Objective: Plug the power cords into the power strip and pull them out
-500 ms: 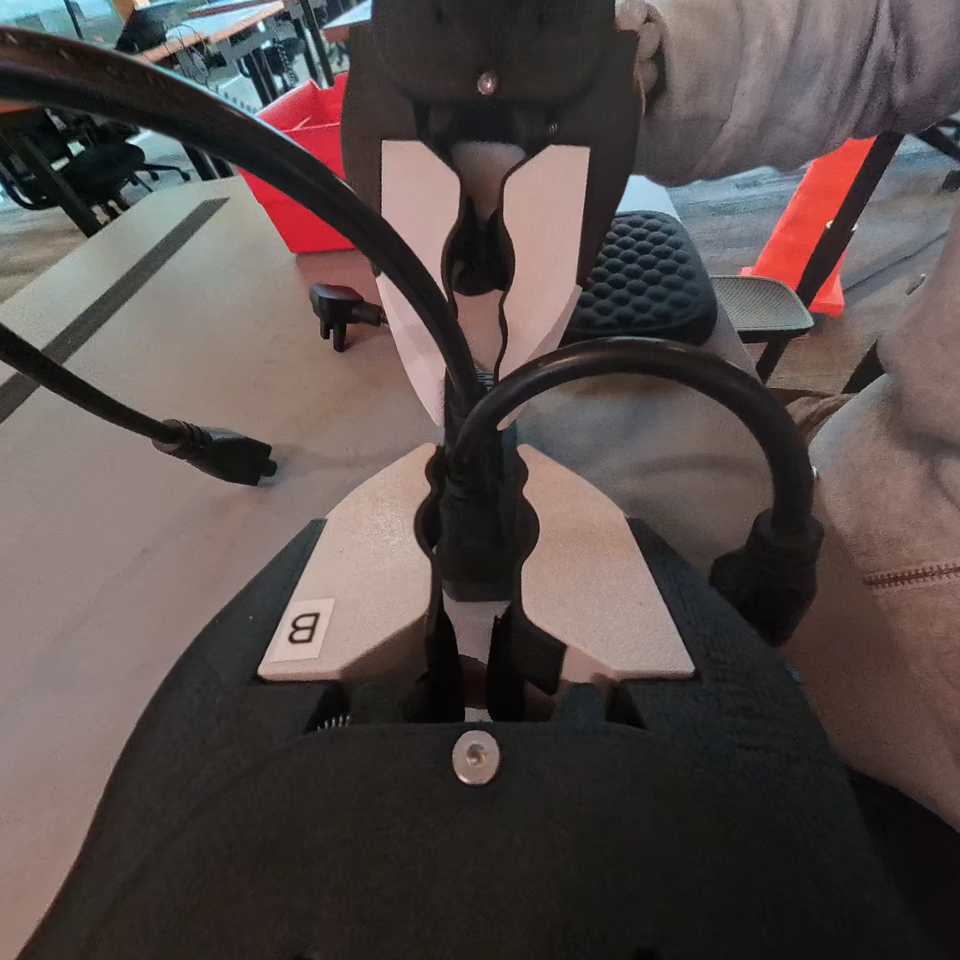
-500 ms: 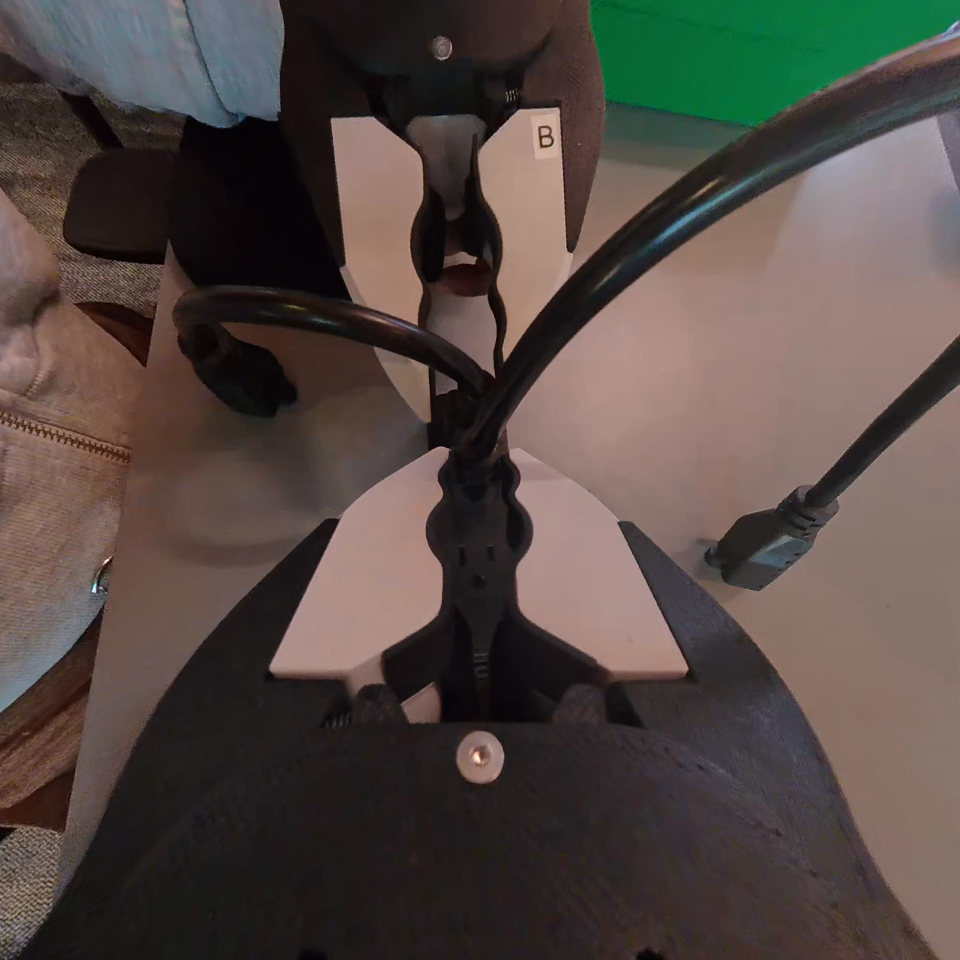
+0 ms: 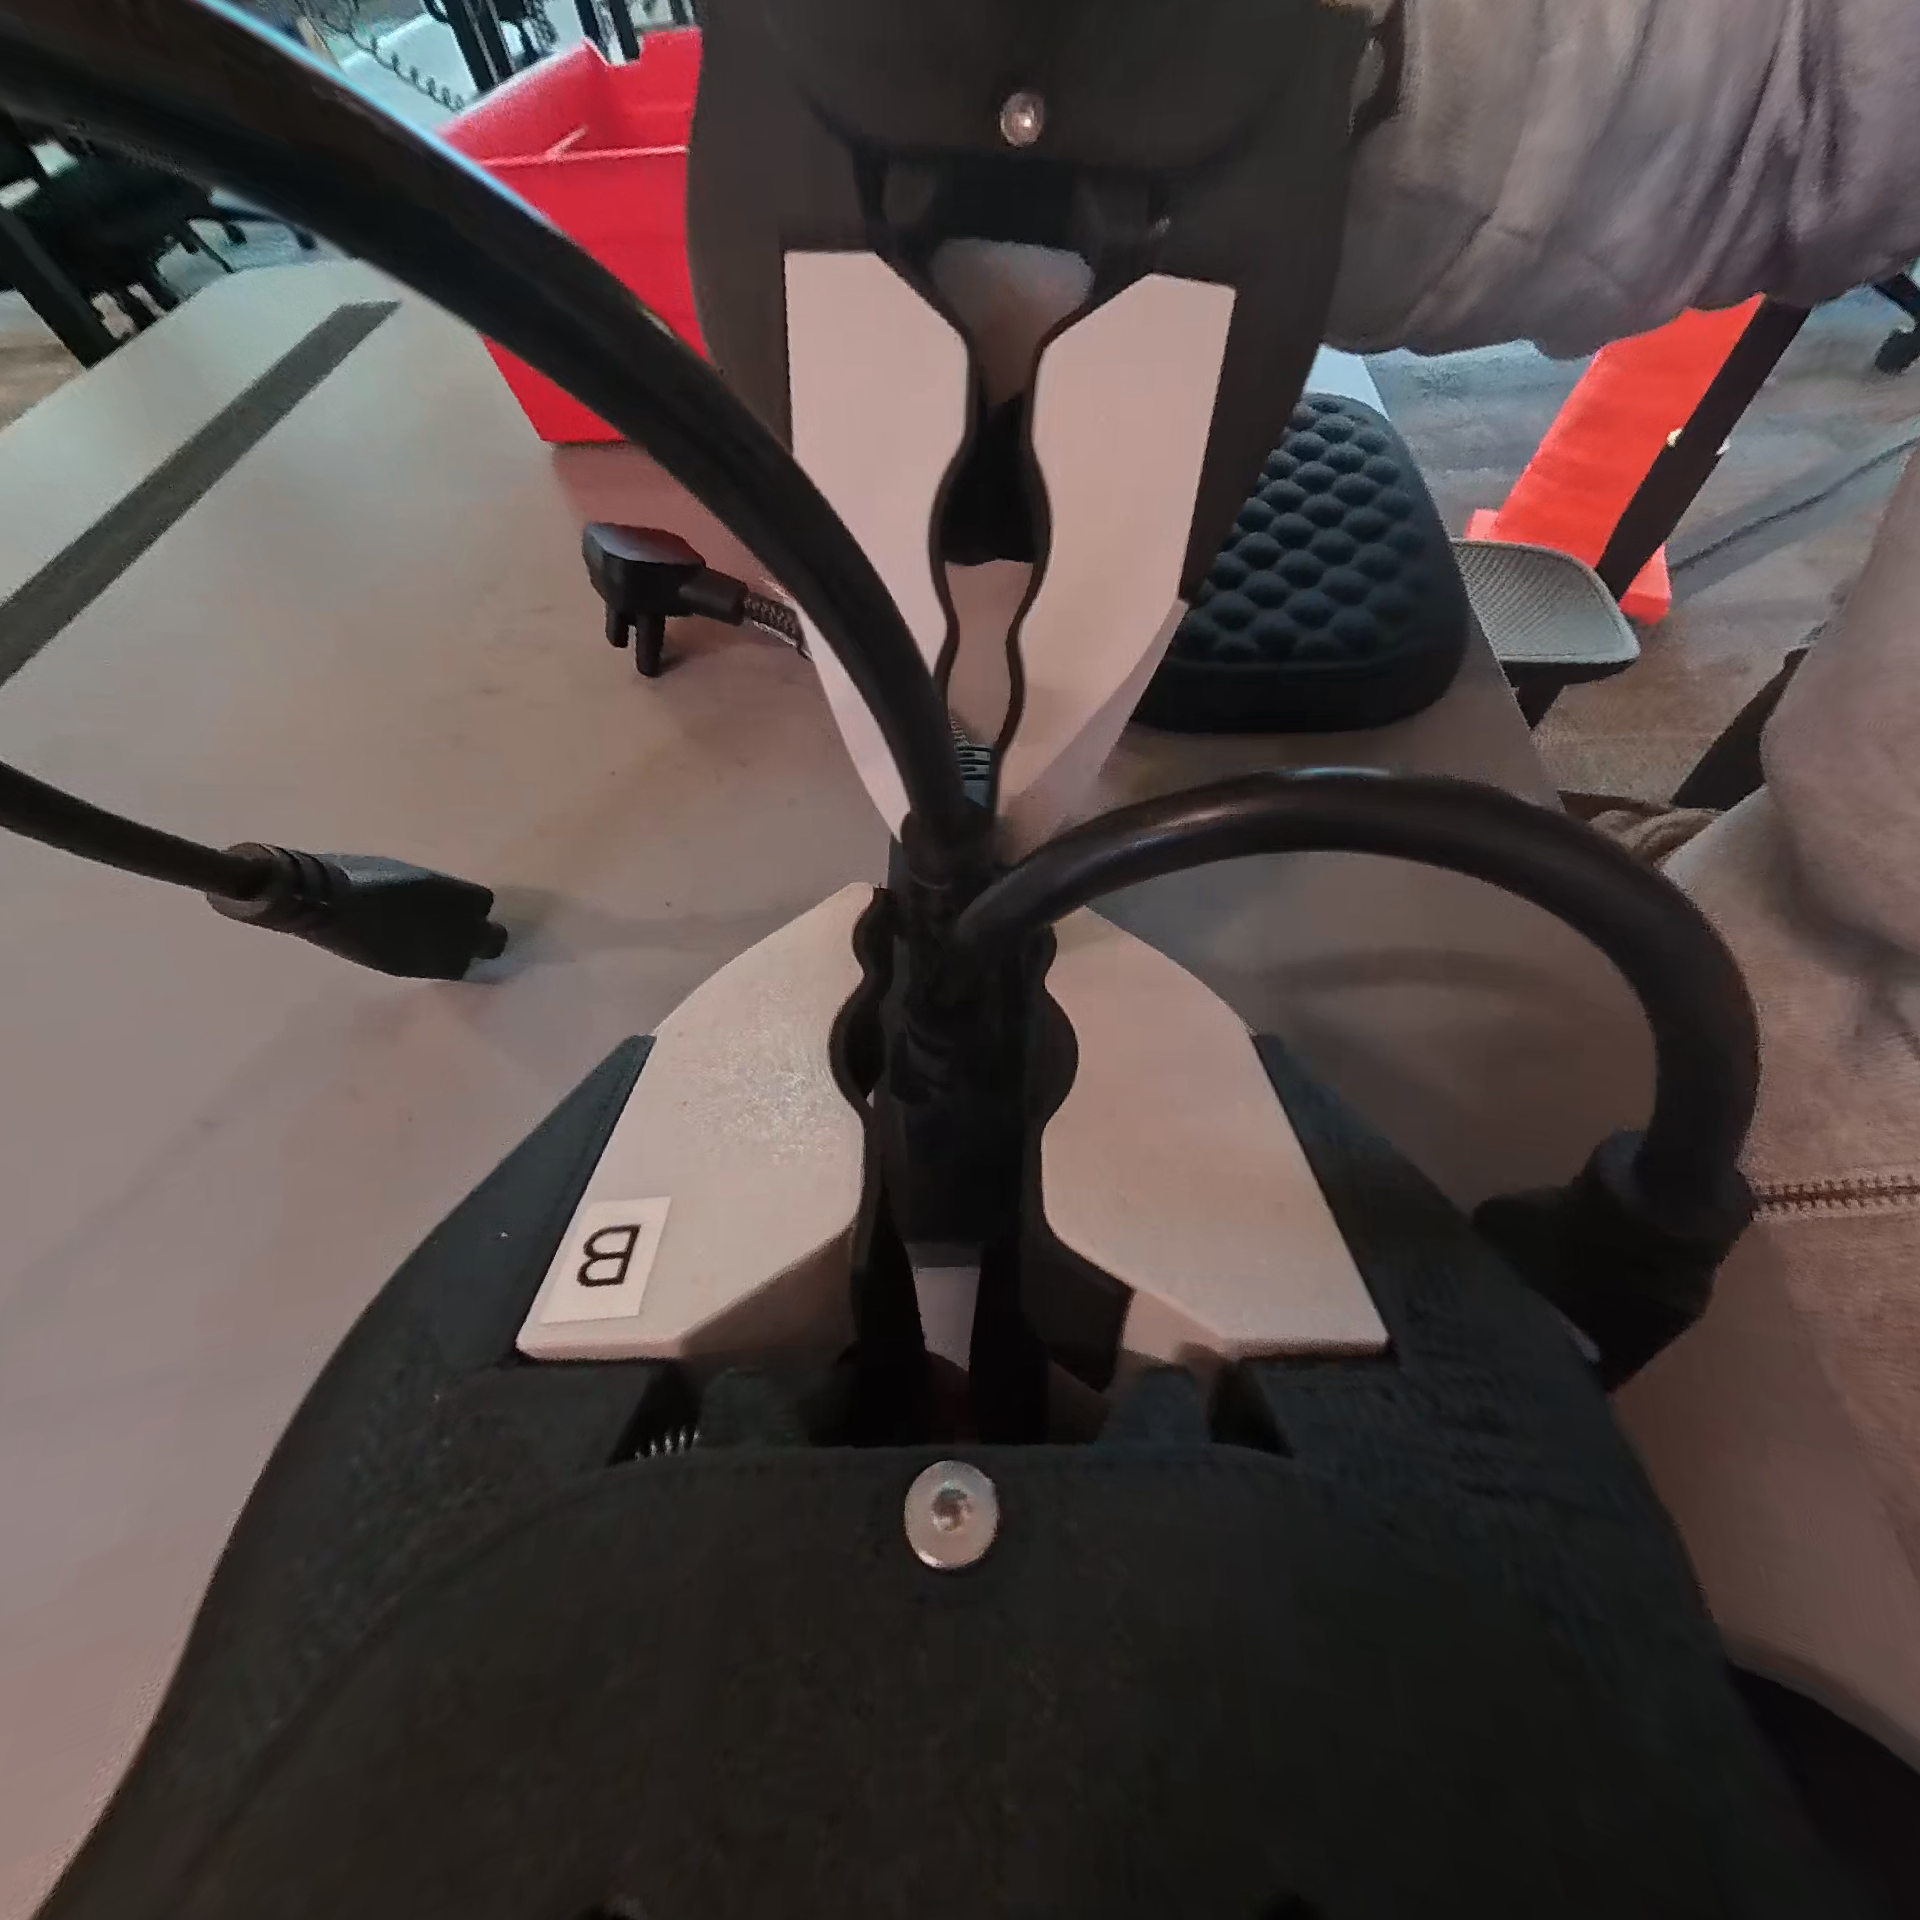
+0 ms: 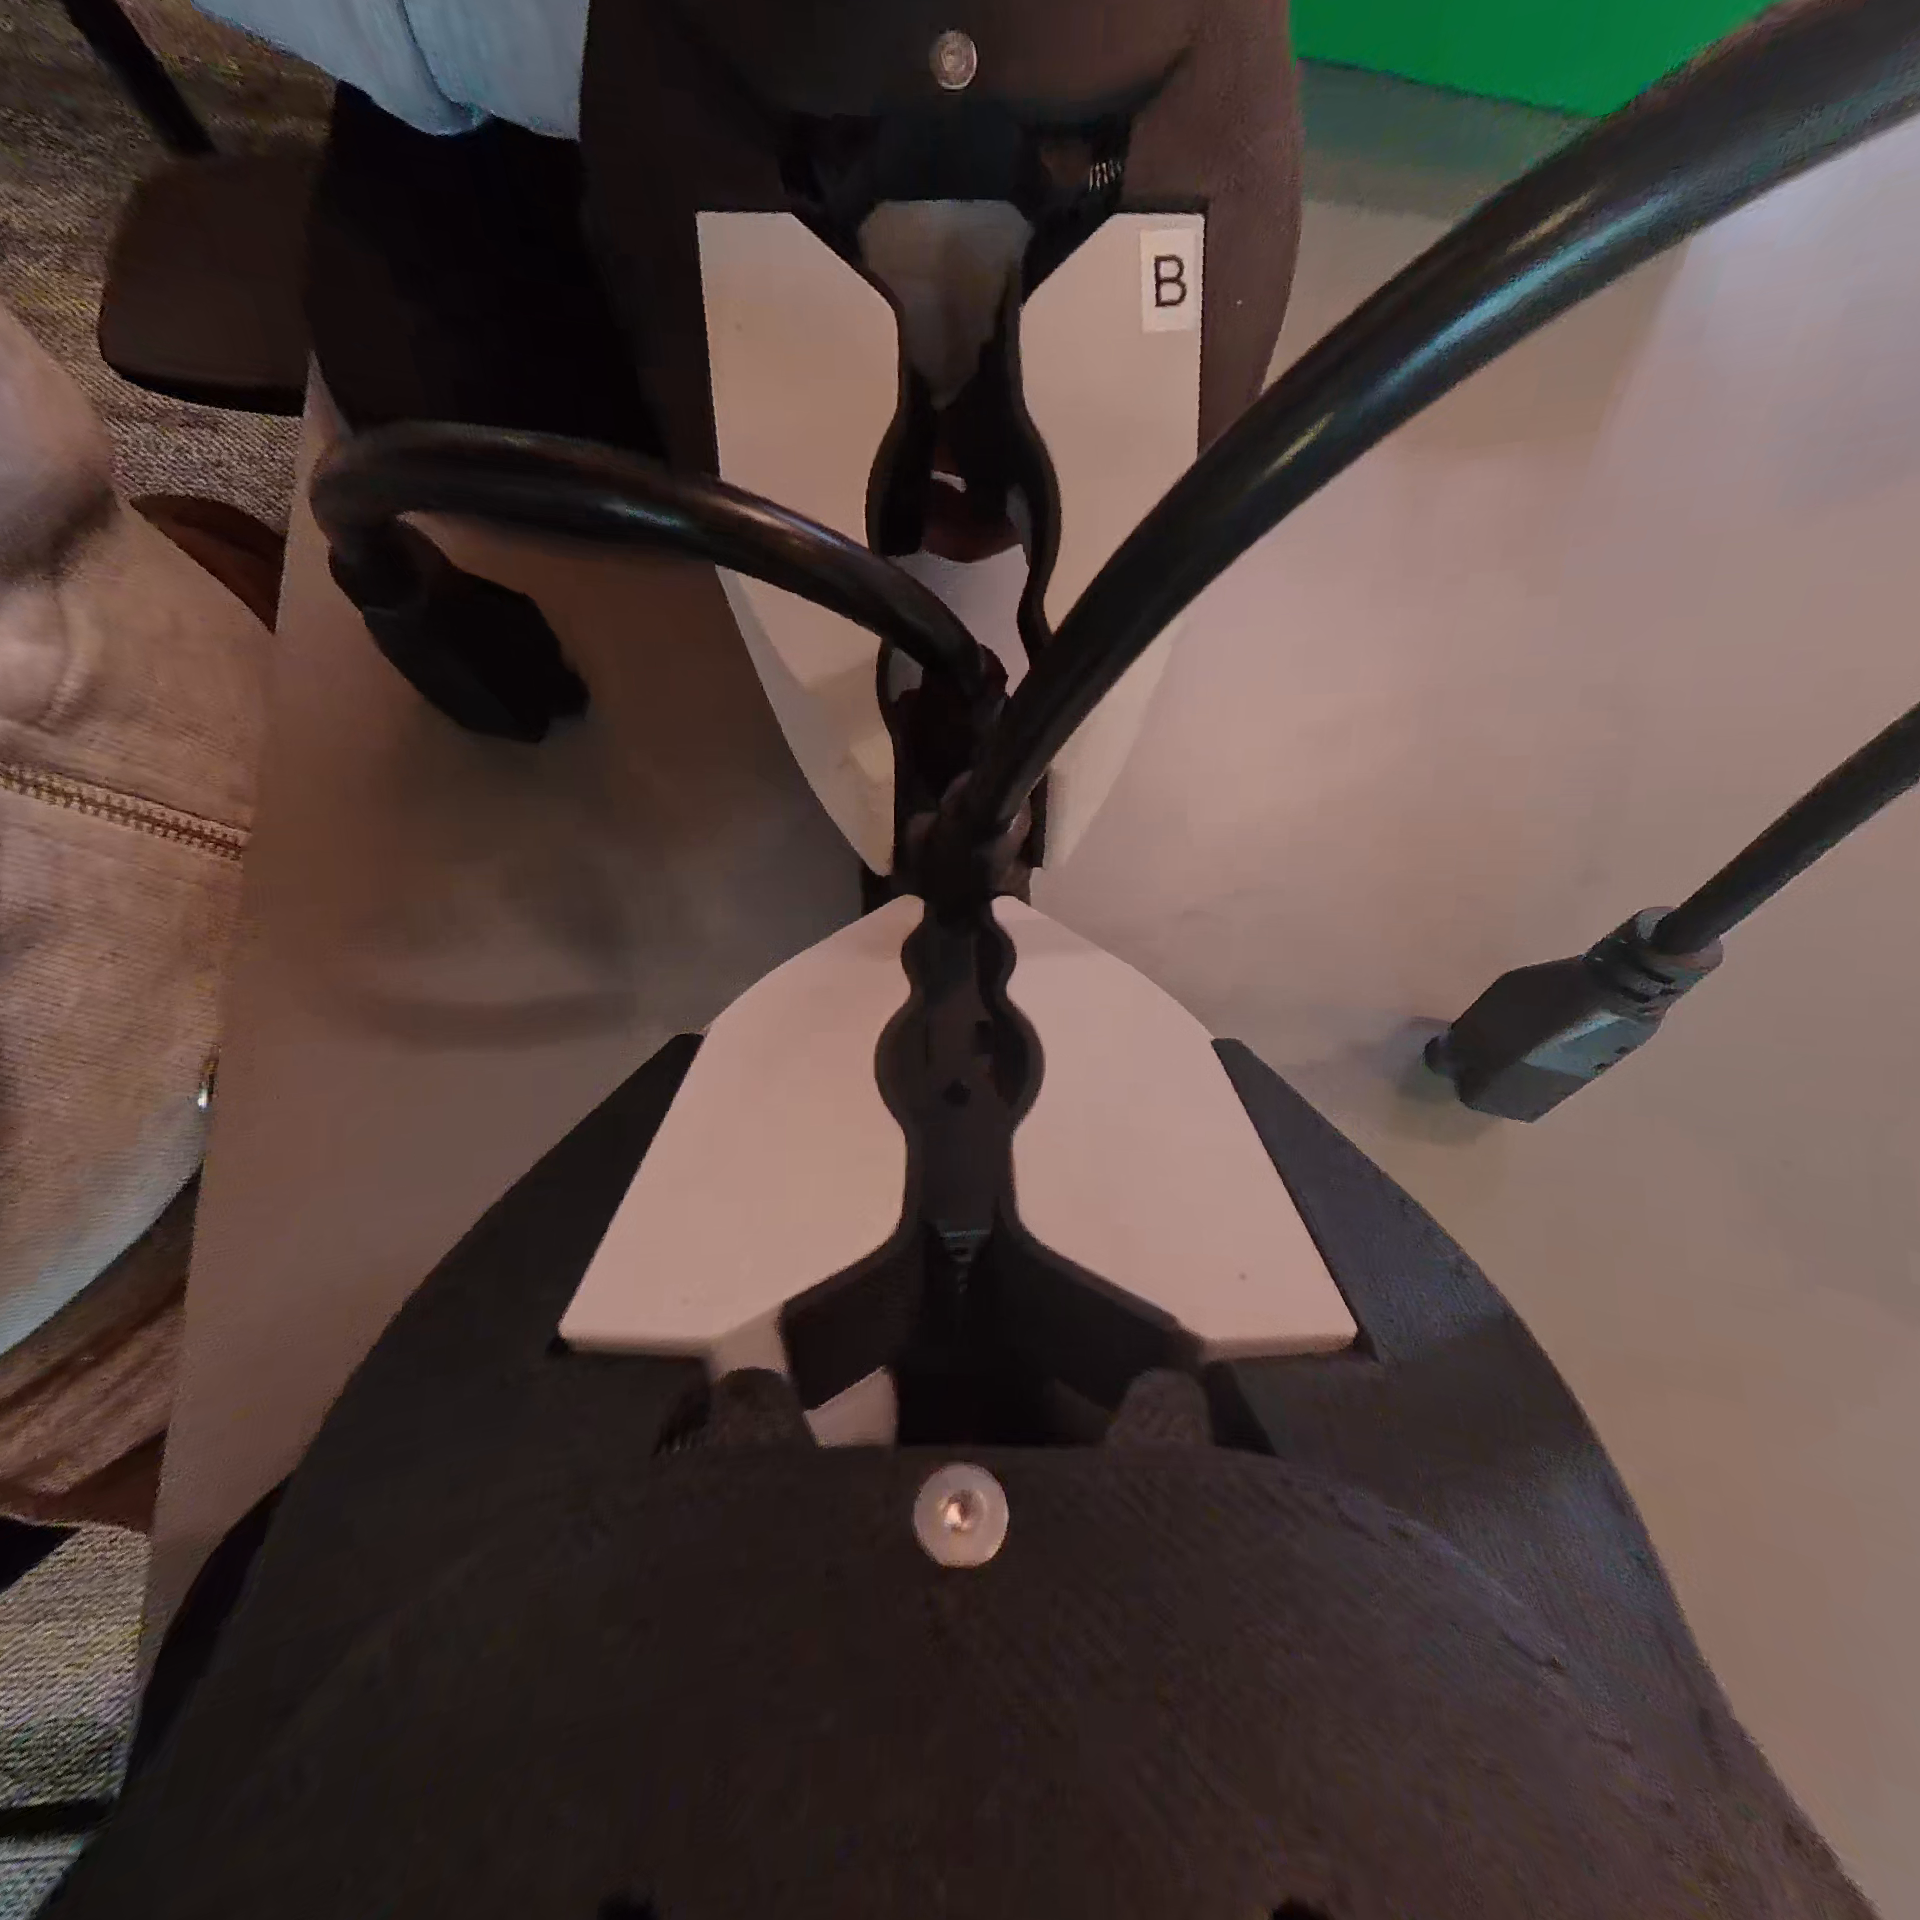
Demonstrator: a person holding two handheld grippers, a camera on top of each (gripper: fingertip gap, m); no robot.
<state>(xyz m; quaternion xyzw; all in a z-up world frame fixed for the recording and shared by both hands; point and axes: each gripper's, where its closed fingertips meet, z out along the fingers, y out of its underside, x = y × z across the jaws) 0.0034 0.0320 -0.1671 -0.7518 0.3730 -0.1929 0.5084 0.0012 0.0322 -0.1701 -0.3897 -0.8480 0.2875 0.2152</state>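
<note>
While facing tip to tip, both grippers, left gripper [image 3: 951, 935] and right gripper [image 4: 956, 914], clamp black connectors.

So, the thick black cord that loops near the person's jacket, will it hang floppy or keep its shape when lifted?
The thick black cord probably keeps its shape: it holds a smooth arch in the air. Its hanging connector may swing and pull that end down.

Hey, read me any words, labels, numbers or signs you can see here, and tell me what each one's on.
White sticker on one finger of the left gripper: one black printed character, which I don't read out.
The right wrist view shows the same sticker again on that gripper.
Power cords, red bin: no writing visible.
</note>
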